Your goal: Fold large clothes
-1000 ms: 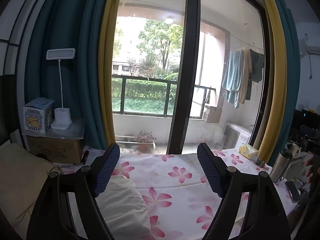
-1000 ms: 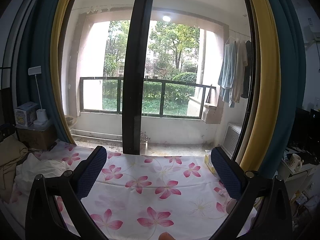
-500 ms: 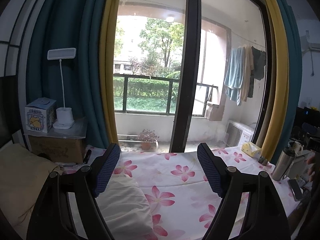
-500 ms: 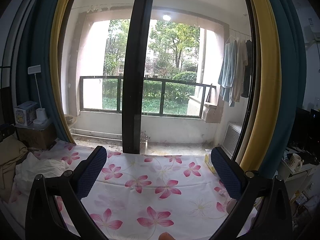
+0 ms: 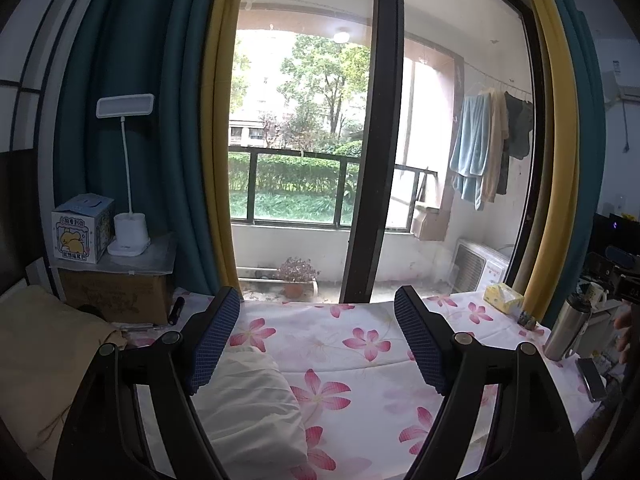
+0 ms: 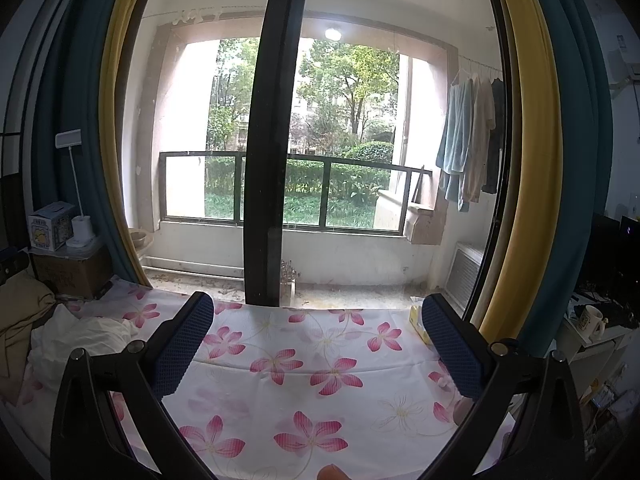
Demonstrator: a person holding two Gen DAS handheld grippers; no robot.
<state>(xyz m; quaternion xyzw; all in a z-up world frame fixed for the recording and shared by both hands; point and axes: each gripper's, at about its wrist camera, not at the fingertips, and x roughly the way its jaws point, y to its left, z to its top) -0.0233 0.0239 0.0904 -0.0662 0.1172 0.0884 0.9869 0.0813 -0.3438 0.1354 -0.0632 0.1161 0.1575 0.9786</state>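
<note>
Two views, left wrist first. Left tongs (image 5: pixel 317 344) spread wide, empty, held above a bed (image 5: pixel 360 364) covered in a white sheet with pink flowers. White garment (image 5: pixel 248 404) lay bunched on the sheet, low and left of centre, partly behind the left finger (image 5: pixel 212 344) of the tongs, not gripped. Tan pillow (image 5: pixel 36 360) at far left, beside a cardboard box (image 5: pixel 116 296) carrying a white desk lamp (image 5: pixel 128 236) and a small printed carton (image 5: pixel 82 228). Teal and yellow curtains (image 5: pixel 160 140) framed a glass door onto a balcony, with laundry (image 5: pixel 480 156) hung on a line at right. Yellow tissue pack (image 5: pixel 503 298) at the bed's far right corner; steel flask (image 5: pixel 566 332) and phone (image 5: pixel 591 374) just past the bed's right edge, with a hand (image 5: pixel 626 330) visible at the frame edge. Then the right wrist. Right tongs (image 6: pixel 318 350) likewise spread wide, pinching nothing, over the same flowered sheet. Same white garment (image 6: pixel 76 336) crumpled at far left of the bed, well apart from the tongs, next to the tan pillow (image 6: pixel 20 316). Fingertip (image 6: pixel 334 472) showed at the bottom edge. White mug (image 6: pixel 591 322) stood on a bench (image 6: pixel 588 344) at right.
</note>
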